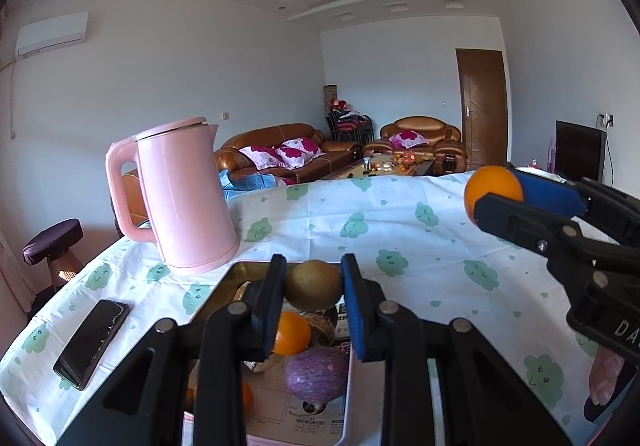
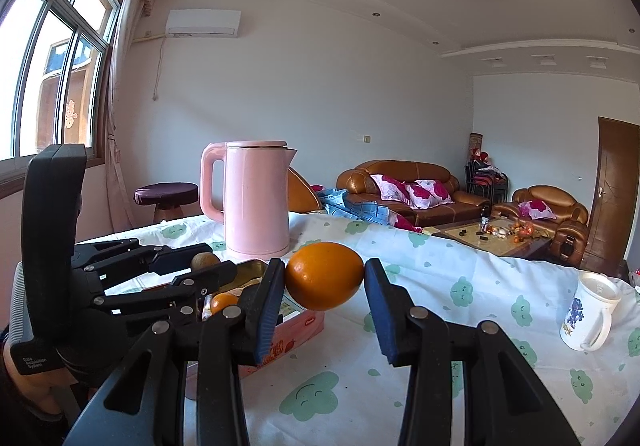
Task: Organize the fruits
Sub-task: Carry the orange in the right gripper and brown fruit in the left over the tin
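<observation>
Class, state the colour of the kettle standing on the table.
The kettle is pale pink, clearest in the right wrist view.

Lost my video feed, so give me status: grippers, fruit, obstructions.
Left gripper shut on kiwi above box. Right gripper shut on orange, beside box. Kettle behind, clear.

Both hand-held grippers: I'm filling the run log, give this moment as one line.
left hand-held gripper: shut on kiwi above tin | right hand-held gripper: shut on orange, over tablecloth
</observation>
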Available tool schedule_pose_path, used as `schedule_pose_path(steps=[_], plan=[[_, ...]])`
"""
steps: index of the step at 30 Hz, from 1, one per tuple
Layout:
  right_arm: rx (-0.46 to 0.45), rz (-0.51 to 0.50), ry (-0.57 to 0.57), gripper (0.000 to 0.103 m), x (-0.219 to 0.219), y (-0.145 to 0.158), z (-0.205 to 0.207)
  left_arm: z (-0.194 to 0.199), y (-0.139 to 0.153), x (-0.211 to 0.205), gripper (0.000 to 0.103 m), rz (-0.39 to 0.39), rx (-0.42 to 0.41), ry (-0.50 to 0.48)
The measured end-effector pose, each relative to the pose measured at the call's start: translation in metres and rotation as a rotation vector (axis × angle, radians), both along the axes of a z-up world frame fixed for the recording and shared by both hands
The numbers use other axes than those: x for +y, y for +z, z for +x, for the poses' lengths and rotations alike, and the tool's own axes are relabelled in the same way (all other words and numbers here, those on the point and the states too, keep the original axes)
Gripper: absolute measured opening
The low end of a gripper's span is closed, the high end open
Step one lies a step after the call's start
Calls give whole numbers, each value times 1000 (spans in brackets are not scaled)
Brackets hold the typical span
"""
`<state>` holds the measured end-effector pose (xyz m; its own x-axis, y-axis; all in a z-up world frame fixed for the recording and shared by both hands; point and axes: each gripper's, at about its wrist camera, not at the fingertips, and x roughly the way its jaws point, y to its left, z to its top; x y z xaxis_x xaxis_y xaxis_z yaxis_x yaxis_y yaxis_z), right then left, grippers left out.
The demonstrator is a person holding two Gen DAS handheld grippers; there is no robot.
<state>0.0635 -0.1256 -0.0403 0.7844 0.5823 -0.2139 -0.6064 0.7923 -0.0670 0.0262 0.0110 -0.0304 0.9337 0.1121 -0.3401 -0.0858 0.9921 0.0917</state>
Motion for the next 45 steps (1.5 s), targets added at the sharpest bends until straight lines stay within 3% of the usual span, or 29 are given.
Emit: schedule_pose_path(steps=[45], plan=[[-10,-100,155,43,72,1,-4,-7,-11,87,29,-47,51,154]])
